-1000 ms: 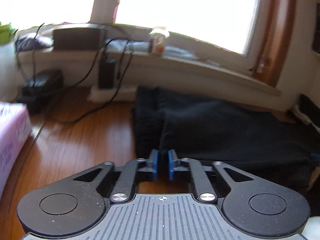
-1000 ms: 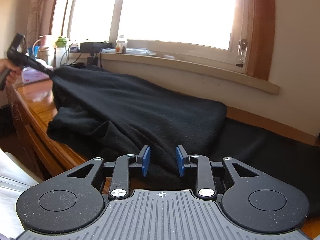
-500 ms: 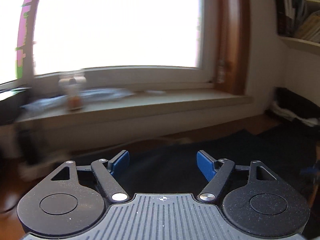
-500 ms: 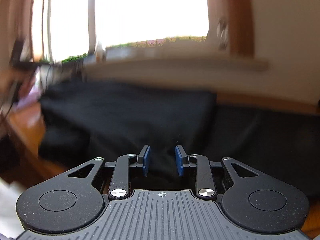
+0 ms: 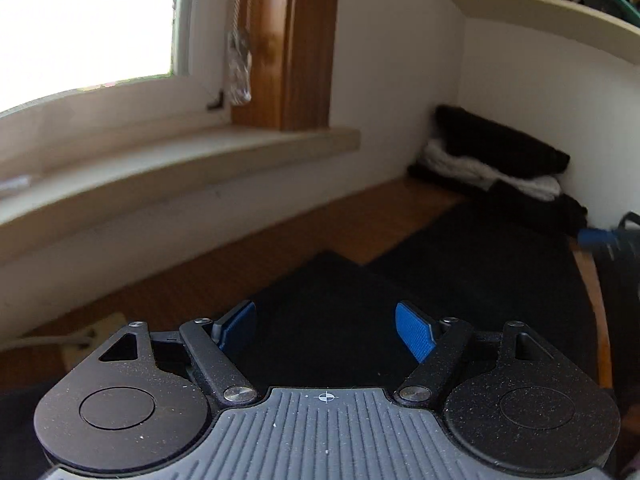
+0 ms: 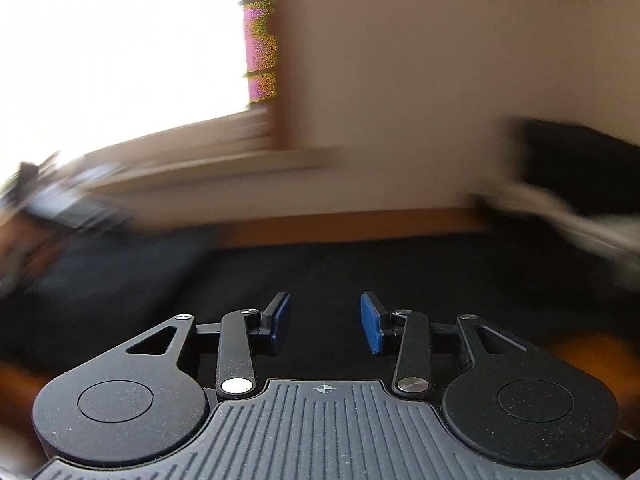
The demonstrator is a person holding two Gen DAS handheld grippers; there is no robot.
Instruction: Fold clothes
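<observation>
My left gripper stands spread wide, nothing between the blue pads, only dark cloth beyond them. My right gripper is partway apart and its jaws are opening; I see nothing caught between those pads either, though the right wrist picture is smeared with blur, so I trust it less.

The black garment lies flat on the wooden tabletop, filling the lower centre and right of the left wrist picture. It runs from just under my left fingertips toward the far right corner of the frame, so its long axis goes diagonally, lower left to upper right. A squared corner of it juts toward the wall at centre frame, with bare wood on both sides of that corner. In the right wrist picture the same black cloth spreads across the whole middle band, directly ahead of and below the jaws.

At the upper right, against the wall and under the shelf, sits a stack of folded clothes, black and white layers, well apart from both grippers. The blue pad of my other gripper shows blurred at the right edge of the left wrist picture.

As I judge it, the next grab turns on that jutting corner: it lies straight ahead of the left gripper and nearer to it than to the right, so the left takes it.
</observation>
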